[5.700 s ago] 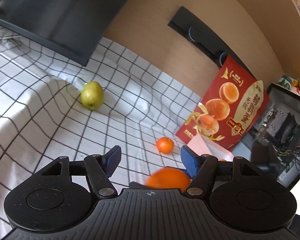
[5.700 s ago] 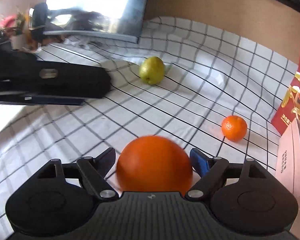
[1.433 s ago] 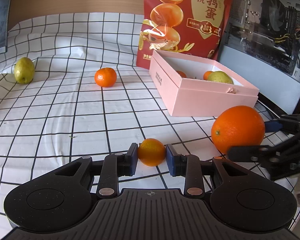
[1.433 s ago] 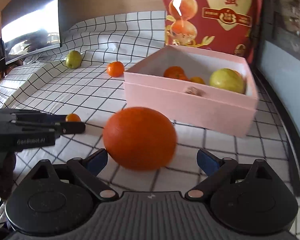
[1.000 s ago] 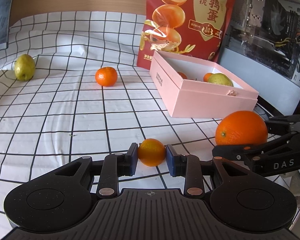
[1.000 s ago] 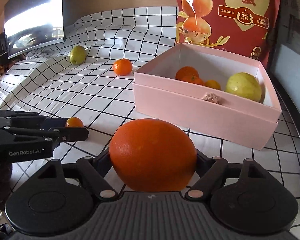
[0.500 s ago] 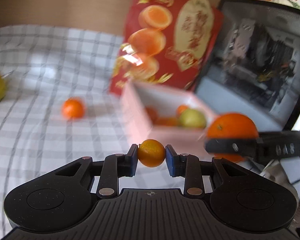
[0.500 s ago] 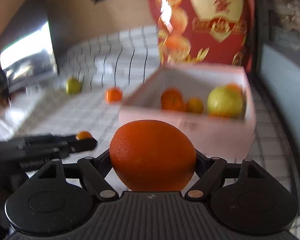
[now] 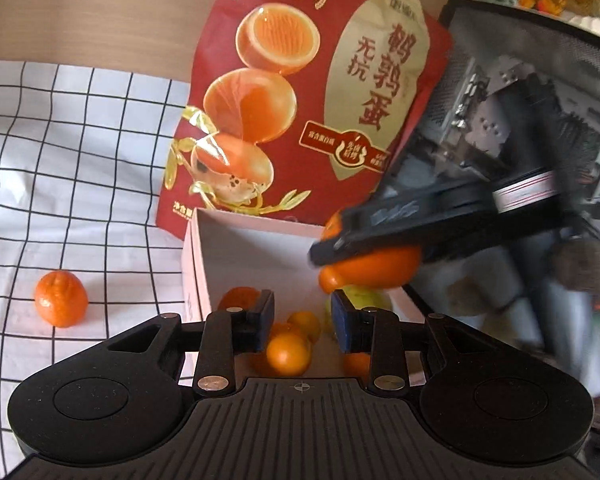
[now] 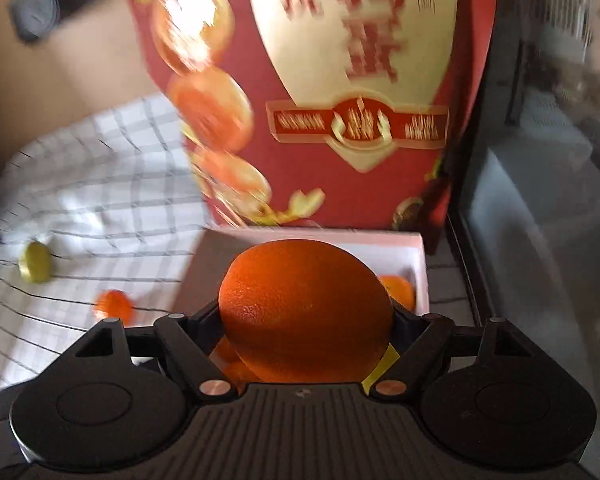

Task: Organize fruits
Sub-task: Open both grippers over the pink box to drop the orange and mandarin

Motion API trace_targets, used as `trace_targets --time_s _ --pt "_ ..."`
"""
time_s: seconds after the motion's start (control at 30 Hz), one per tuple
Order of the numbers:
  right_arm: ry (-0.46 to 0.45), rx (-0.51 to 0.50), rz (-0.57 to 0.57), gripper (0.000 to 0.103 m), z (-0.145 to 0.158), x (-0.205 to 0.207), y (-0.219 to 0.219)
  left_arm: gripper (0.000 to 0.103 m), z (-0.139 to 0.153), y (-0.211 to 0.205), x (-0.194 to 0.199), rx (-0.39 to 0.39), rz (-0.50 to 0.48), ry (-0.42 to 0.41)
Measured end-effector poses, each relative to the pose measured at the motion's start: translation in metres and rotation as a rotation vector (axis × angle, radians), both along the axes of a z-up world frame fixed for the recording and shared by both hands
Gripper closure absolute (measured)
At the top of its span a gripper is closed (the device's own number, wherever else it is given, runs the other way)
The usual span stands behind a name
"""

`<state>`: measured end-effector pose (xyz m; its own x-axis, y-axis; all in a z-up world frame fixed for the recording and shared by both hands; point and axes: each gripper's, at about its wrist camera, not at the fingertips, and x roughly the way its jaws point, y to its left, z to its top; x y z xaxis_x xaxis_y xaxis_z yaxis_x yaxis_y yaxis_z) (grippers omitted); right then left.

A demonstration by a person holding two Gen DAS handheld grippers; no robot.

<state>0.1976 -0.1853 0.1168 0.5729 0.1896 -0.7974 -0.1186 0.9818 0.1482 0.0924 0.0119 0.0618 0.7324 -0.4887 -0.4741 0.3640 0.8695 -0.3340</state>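
Observation:
My left gripper (image 9: 302, 322) hangs open over the pink box (image 9: 236, 248). A small orange (image 9: 288, 354) lies just below its fingers, free of them, among other small oranges and a green pear in the box. My right gripper (image 10: 306, 320) is shut on a big orange (image 10: 306, 312) and holds it above the pink box (image 10: 418, 264). From the left wrist view the right gripper (image 9: 440, 220) and the big orange (image 9: 374, 270) hang over the box's right side.
A red egg package (image 9: 300, 100) stands right behind the box. A mandarin (image 9: 61, 299) lies on the checked cloth left of the box, also in the right wrist view (image 10: 114, 305). A green pear (image 10: 36, 267) lies farther left. A computer case (image 9: 540, 100) stands at right.
Both grippers moved forward over the pink box. My left gripper opened and let go of the small orange, which now sits in the box. The right gripper still grips the big orange.

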Motion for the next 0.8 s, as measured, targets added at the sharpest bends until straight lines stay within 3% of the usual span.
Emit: trace_targets --time_s 0.1,0.17,0.23,0.3,0.4,0.5,0.63,0.73,0.8 --pt "0.105 0.046 -0.034 0.020 -0.022 0.010 -0.004 0.068 0.002 0.016 -0.007 -0.017 0.015 -0.048" --pt "0.061 0.069 -0.053 0.018 -0.021 0.008 -0.004 0.068 0.002 0.026 -0.012 -0.006 0.043 -0.072" --pt "0.081 0.065 -0.056 0.018 -0.017 0.008 0.002 0.068 0.001 0.038 -0.017 0.013 0.073 -0.091" --pt "0.028 0.039 -0.058 0.018 -0.009 0.004 0.010 0.068 -0.001 0.052 -0.021 0.025 0.106 -0.099" --pt "-0.126 -0.024 -0.023 0.018 0.011 -0.007 0.022 0.068 -0.004 0.075 -0.017 0.032 0.181 -0.092" --pt "-0.264 -0.121 -0.013 0.018 0.023 -0.028 0.037 0.068 -0.004 0.105 -0.011 0.068 0.305 -0.117" --pt "-0.303 -0.212 0.065 0.018 0.018 -0.045 0.060 0.068 0.004 0.159 0.002 0.129 0.556 -0.191" --pt "-0.326 -0.257 0.138 0.018 0.010 -0.058 0.081 0.068 0.004 0.210 0.020 0.071 0.730 -0.142" --pt "-0.319 -0.262 0.179 0.018 0.007 -0.063 0.092 0.068 0.001 0.236 0.030 0.041 0.777 -0.094"
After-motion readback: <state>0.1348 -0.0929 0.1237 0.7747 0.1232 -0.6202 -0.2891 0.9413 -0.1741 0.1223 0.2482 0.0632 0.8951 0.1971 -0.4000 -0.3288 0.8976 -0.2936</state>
